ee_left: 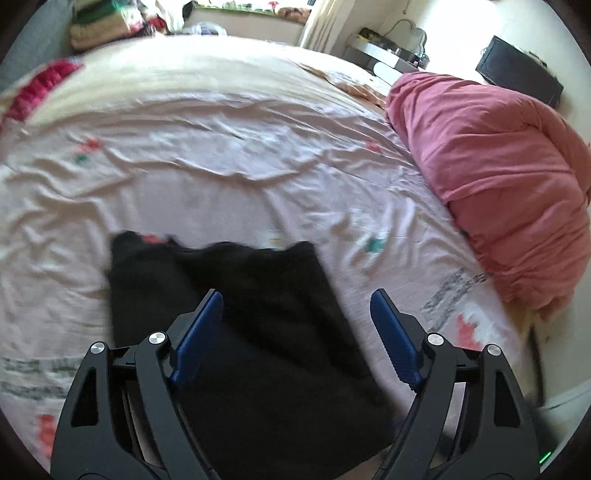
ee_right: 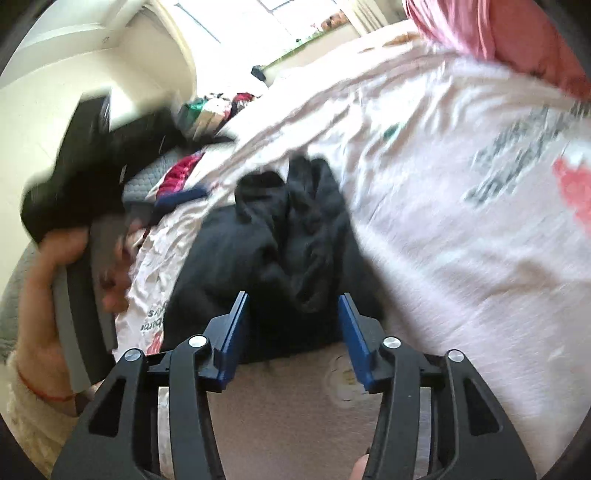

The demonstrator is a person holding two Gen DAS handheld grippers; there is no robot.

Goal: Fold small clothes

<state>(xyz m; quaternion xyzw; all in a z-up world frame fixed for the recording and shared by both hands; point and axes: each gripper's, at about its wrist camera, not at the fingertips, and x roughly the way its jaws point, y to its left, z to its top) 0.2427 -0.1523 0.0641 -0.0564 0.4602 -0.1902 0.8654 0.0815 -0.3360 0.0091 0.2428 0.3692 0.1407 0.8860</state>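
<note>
A black garment (ee_left: 243, 317) lies spread on the pale pink bedsheet (ee_left: 221, 155) near the bed's front edge. My left gripper (ee_left: 295, 306) is open and empty above the garment, its left finger over the cloth. In the right wrist view the same black garment (ee_right: 280, 236) lies rumpled at the bed's edge. My right gripper (ee_right: 293, 306) is open and empty just in front of the garment's near edge. The left gripper's body, held in a hand (ee_right: 44, 295), shows at the left of that view.
A bundled pink duvet (ee_left: 491, 177) sits on the bed's right side. A pile of mixed clothes (ee_left: 110, 26) lies at the far left. A bedside shelf (ee_left: 388, 55) and a dark box (ee_left: 521, 70) stand beyond the bed. The frames are motion-blurred.
</note>
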